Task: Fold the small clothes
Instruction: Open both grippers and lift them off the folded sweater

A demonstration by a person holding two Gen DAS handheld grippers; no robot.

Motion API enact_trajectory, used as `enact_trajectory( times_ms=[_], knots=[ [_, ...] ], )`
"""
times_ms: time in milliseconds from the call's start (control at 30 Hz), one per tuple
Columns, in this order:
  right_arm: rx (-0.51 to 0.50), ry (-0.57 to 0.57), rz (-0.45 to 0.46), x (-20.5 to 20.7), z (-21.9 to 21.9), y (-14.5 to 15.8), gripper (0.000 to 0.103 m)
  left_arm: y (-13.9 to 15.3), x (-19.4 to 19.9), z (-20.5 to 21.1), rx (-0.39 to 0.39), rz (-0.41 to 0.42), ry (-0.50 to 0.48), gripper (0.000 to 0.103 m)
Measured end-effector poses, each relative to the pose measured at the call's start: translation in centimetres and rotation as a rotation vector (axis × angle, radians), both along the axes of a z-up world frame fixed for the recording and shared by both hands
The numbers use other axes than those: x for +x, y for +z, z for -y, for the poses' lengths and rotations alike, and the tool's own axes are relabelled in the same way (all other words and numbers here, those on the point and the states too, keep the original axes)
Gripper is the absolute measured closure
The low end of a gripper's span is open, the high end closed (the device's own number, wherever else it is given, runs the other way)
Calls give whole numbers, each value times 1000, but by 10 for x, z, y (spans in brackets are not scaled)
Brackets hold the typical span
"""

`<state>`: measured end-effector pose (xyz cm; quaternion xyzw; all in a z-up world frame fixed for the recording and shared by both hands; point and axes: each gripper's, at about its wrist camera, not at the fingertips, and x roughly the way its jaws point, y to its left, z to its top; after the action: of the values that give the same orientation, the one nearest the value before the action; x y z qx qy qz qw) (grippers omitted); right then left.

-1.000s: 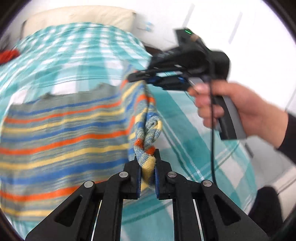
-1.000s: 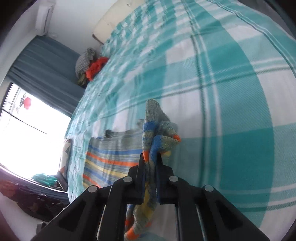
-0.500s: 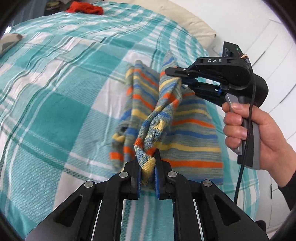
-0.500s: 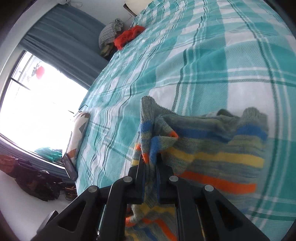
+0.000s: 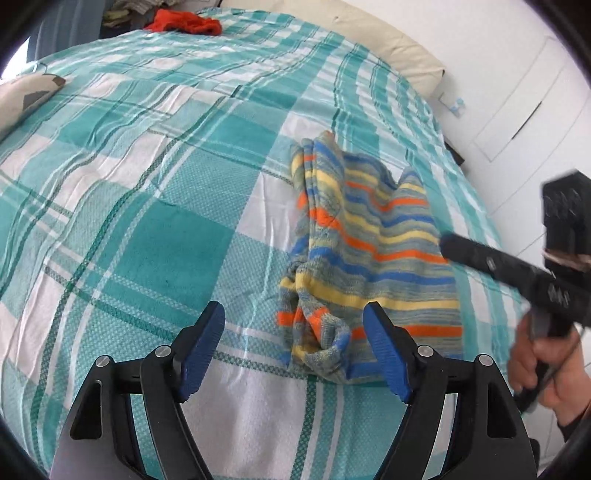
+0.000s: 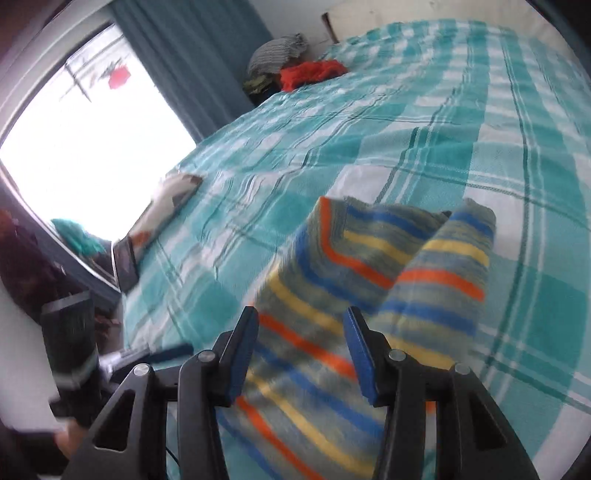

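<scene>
- One striped knit garment (image 5: pixel 373 251) lies folded on the bed (image 5: pixel 147 229), right of centre in the left wrist view, its rolled near corner between the left gripper's tips but touching neither.
- Two grippers: the left gripper (image 5: pixel 295 350) has just been opening, its blue-padded fingers (image 5: pixel 203 347) released and wide apart; the right gripper (image 6: pixel 300 354) has also just been opening, fingers (image 6: pixel 360 354) parted above the garment, gripping nothing.
- One hand (image 5: pixel 546 365) holds the right gripper at the right edge.
- The left and far stretches of the bed are bare; one red cloth (image 5: pixel 184 22) lies at the far edge, one cushion (image 5: pixel 26 92) at the left edge.
- The bedspread is woven teal-and-white plaid, lightly wrinkled; the garment is soft knit with blue, yellow, orange and grey bands.
</scene>
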<state>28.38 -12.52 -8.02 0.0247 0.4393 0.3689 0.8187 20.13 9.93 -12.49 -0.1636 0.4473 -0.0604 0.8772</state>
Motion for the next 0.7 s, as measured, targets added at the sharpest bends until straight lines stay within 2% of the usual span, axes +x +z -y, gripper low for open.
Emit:
enact_trajectory(
  times_ms=[67, 167, 267, 367, 433, 500, 567, 600, 633, 700],
  knots=[
    [-78, 23, 41, -35, 8, -12, 54, -8, 7, 6, 81, -35, 9, 24],
    [-215, 33, 8, -60, 7, -55, 53, -20, 10, 13, 166, -71, 11, 22],
    [-216, -9, 78, -72, 13, -61, 53, -18, 7, 16, 214, -65, 21, 17],
    [-182, -45, 55, -70, 13, -56, 46, -14, 7, 14, 225, -69, 21, 17],
    [-166, -66, 33, -68, 16, -52, 45, -9, 8, 10, 214, -76, 16, 17],
    [-136, -82, 20, -69, 19, -40, 42, 4, 7, 1, 162, -43, 10, 15],
    [-79, -112, 40, -72, 34, -25, 28, 18, 13, -8, 58, 13, -21, 3],
    [-53, -139, 53, -70, 44, -18, 15, 23, 20, -9, 28, 28, -41, 1],
    [-34, -172, 62, -66, 54, -13, 8, 24, 31, -10, 12, 24, -62, 1],
    [-15, -237, 50, -49, 74, -10, 8, 12, 61, -5, -6, -37, -128, 1]
  ],
)
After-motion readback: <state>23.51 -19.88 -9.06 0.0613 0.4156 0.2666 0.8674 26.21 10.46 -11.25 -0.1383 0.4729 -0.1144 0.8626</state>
